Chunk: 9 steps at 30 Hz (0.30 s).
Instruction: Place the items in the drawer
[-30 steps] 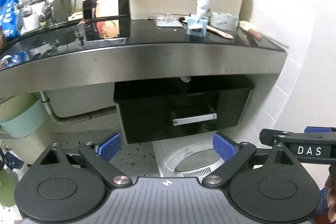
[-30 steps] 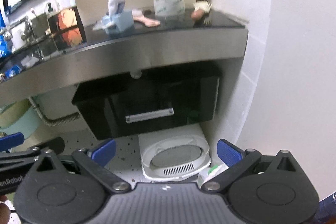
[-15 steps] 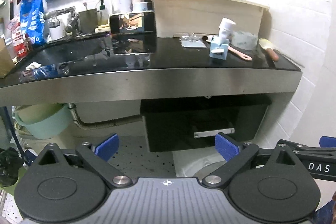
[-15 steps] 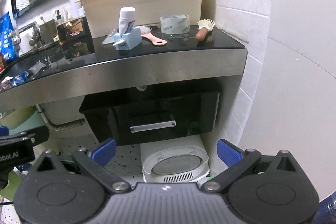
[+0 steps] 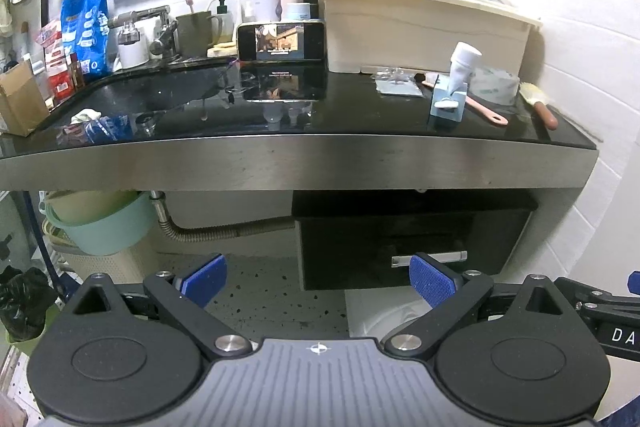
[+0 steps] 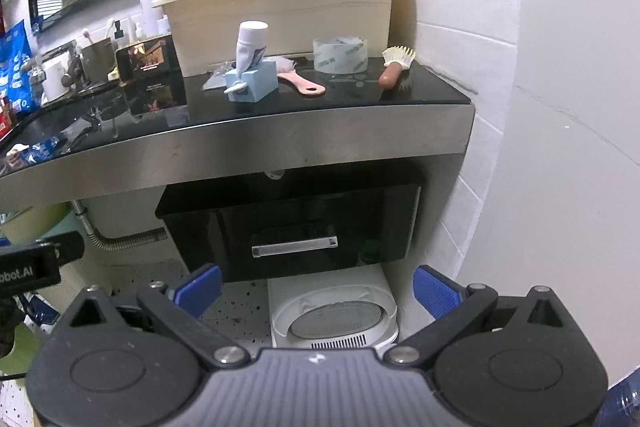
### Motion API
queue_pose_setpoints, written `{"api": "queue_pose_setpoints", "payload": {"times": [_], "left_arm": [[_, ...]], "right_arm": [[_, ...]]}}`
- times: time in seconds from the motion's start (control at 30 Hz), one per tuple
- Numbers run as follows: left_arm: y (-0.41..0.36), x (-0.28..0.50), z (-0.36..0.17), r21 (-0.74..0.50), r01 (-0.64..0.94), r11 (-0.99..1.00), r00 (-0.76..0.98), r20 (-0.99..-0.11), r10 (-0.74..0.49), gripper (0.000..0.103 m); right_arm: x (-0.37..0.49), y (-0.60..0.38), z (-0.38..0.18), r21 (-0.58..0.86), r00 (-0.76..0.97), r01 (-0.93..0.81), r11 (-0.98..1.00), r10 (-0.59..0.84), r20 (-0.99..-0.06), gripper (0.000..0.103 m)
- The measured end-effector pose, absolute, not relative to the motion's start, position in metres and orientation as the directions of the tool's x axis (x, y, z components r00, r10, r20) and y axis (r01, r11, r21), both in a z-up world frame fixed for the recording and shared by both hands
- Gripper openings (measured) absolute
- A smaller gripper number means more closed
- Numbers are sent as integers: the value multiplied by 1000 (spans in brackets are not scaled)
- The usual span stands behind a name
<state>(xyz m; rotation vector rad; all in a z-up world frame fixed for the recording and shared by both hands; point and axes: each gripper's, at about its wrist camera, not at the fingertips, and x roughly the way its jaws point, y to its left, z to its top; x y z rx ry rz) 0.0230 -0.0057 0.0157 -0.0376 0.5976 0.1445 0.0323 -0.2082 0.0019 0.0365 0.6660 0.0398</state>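
A black drawer (image 5: 408, 243) (image 6: 292, 223) with a silver handle (image 6: 294, 247) hangs closed under the steel-edged black counter (image 5: 296, 163). On the counter's right end stand a light blue block with a white tube in it (image 5: 450, 99) (image 6: 251, 81), a pink-handled brush (image 5: 486, 109) (image 6: 302, 85), a roll of clear tape (image 5: 494, 87) (image 6: 340, 54) and a wooden-handled scrub brush (image 5: 540, 103) (image 6: 394, 67). My left gripper (image 5: 318, 279) and my right gripper (image 6: 316, 289) are both open and empty, held low in front of the counter, well short of the drawer.
A cream storage bin (image 5: 420, 23) fills the counter's back right, with a lit phone (image 5: 280, 41), a mug, bottles and a tap to its left. Below are a corrugated drain hose (image 5: 224, 231), a mint basin (image 5: 100, 223) and a white round-lidded appliance (image 6: 332, 315) on the floor. A tiled wall (image 6: 480, 67) closes the right.
Both grippers have risen and drawn back from the drawer, so the counter top and its items have come into fuller view. Both stay open and empty.
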Motion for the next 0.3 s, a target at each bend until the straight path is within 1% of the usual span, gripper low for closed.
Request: {"api": "queue_pose_setpoints", "payload": {"times": [0.3], "left_arm": [[-6, 22, 15, 15, -151, 988, 815, -564, 133, 99]], "right_arm": [[32, -206, 1, 41, 782, -29, 999, 48, -621, 103]]}}
